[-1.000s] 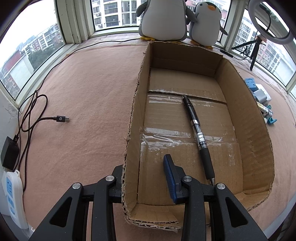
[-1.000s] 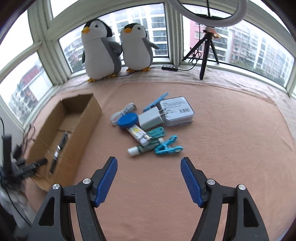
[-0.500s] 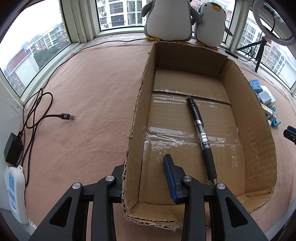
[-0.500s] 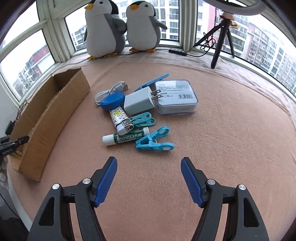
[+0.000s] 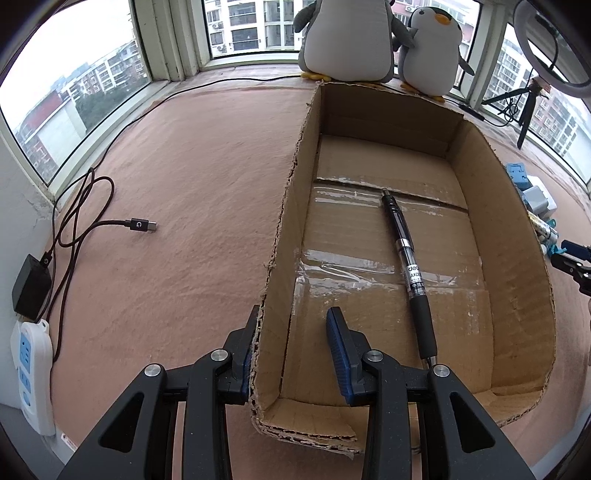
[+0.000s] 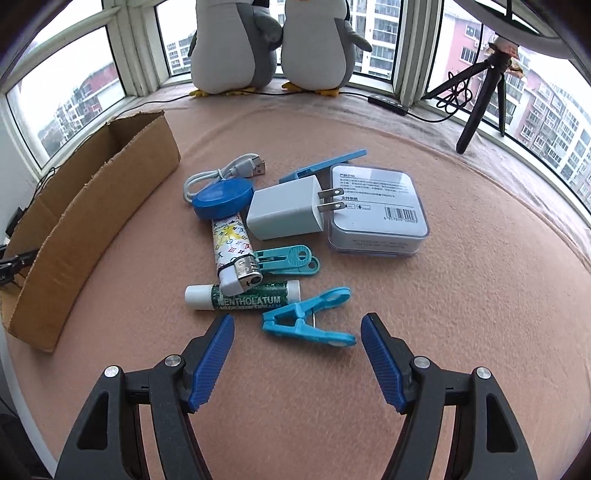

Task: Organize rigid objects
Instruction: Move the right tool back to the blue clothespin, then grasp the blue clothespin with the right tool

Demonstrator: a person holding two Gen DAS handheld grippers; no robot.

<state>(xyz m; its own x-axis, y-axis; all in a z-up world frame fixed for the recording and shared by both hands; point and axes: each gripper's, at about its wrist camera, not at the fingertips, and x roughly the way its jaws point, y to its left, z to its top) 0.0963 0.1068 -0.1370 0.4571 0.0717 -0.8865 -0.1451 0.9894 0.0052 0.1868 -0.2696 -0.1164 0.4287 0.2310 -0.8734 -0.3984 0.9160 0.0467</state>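
— What are you seeing behind the work area?
— Two plush penguins (image 6: 273,44) are sitting side by side at the window, and a black tripod (image 6: 480,99) is standing to their right.

— And on your left?
— A black cable (image 5: 92,225) is lying looped on the pink cloth (image 5: 192,206), its charger (image 5: 31,291) sitting just above a white power strip (image 5: 31,373).

We look across a pinkish-brown felt-like cover (image 6: 461,295) filling a bay of windows (image 5: 251,26) from nine to three o'clock, grey daylight and apartment blocks beyond. Two plush penguins (image 6: 273,40) sit on the sill at twelve; a tripod (image 6: 484,96) stands at two o'clock.
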